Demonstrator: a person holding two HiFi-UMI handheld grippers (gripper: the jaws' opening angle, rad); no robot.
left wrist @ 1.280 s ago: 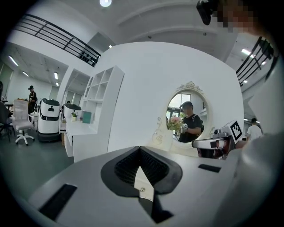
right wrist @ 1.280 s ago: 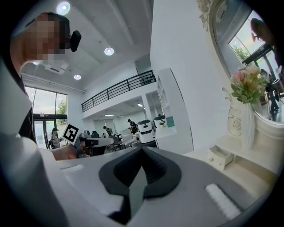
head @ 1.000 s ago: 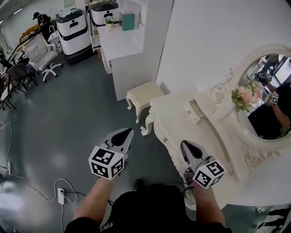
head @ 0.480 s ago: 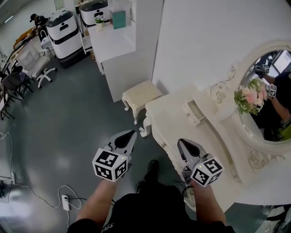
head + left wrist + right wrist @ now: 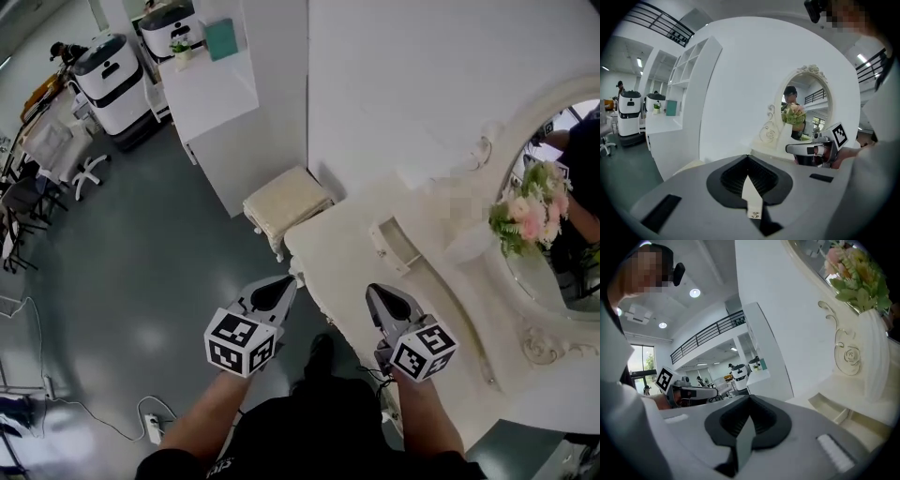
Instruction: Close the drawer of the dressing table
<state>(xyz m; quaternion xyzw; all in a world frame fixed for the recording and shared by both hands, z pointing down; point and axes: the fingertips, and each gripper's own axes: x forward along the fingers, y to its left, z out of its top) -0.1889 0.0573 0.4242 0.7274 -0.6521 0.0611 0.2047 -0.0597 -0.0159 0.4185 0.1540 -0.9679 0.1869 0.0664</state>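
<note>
The cream dressing table (image 5: 342, 248) stands at the right in the head view, with an oval mirror (image 5: 562, 187) behind it. A small drawer (image 5: 394, 246) on its top, below the mirror, stands pulled out; the right gripper view shows it as an open tray (image 5: 834, 409). My left gripper (image 5: 279, 286) hovers over the floor just left of the table's front edge, jaws shut and empty (image 5: 749, 157). My right gripper (image 5: 373, 293) is over the table's near part, short of the drawer, jaws shut with nothing in them (image 5: 750, 397).
A vase of pink flowers (image 5: 530, 214) stands on the table by the mirror. A cushioned stool (image 5: 284, 200) sits by the table's far corner. A white desk with shelves (image 5: 211, 89) is beyond it. A power strip and cable (image 5: 152, 429) lie on the grey floor.
Both grippers have moved forward and a little down toward the dressing table, which now sits closer and more central. Both stay shut.
</note>
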